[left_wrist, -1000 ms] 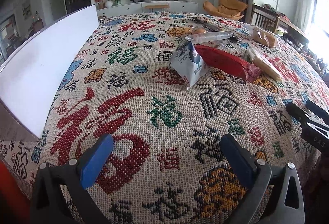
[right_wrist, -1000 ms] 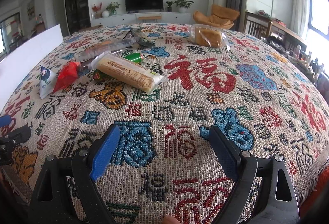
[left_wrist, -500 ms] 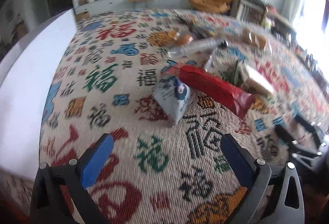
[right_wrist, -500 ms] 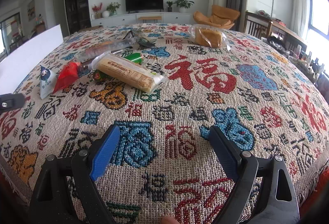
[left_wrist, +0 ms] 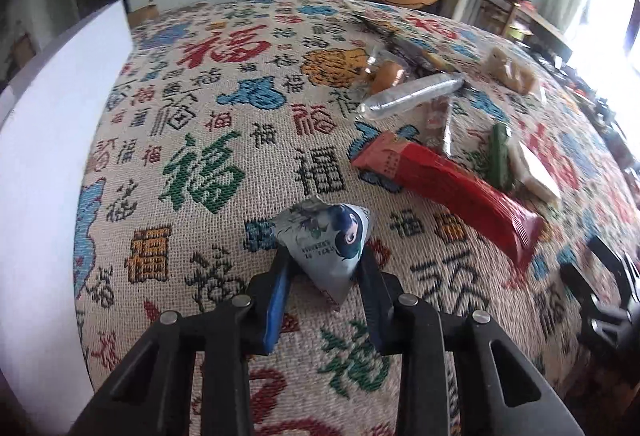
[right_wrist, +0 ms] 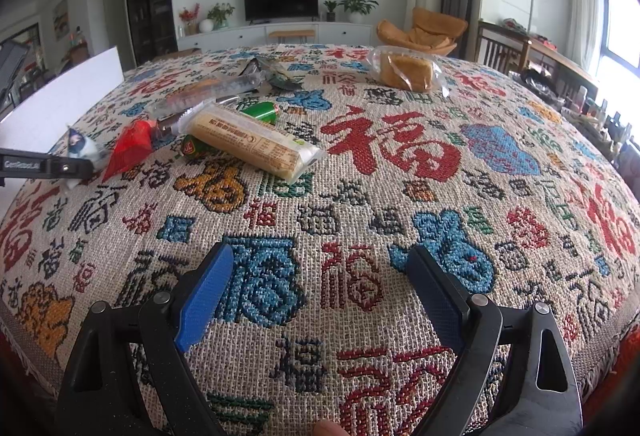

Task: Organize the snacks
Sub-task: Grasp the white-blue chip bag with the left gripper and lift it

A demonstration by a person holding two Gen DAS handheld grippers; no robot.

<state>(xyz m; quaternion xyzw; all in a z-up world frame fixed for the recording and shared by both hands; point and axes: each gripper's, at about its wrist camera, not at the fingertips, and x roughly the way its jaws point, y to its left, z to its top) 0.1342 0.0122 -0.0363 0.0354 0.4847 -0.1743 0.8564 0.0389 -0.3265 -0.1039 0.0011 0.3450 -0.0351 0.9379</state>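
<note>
Left gripper (left_wrist: 324, 268) has just been closing; its fingers (left_wrist: 276, 300) now pinch the pouch (left_wrist: 326, 240) by its lower corner, likely to lift it clear of the pile. Pouch is a puffed, pyramid-shaped foil pack, crinkly, sitting on the woven cloth (left_wrist: 208, 172) near the red pack (left_wrist: 452, 192). Red pack long, flat, glossy; clear tube (left_wrist: 408, 96) beyond it. Right gripper (right_wrist: 320, 292) hangs over bare cloth, fingers spread, holding nothing, apparently waiting. Wafer pack (right_wrist: 252, 144) and bagged bread (right_wrist: 406, 70) lie further off on the surface.
</note>
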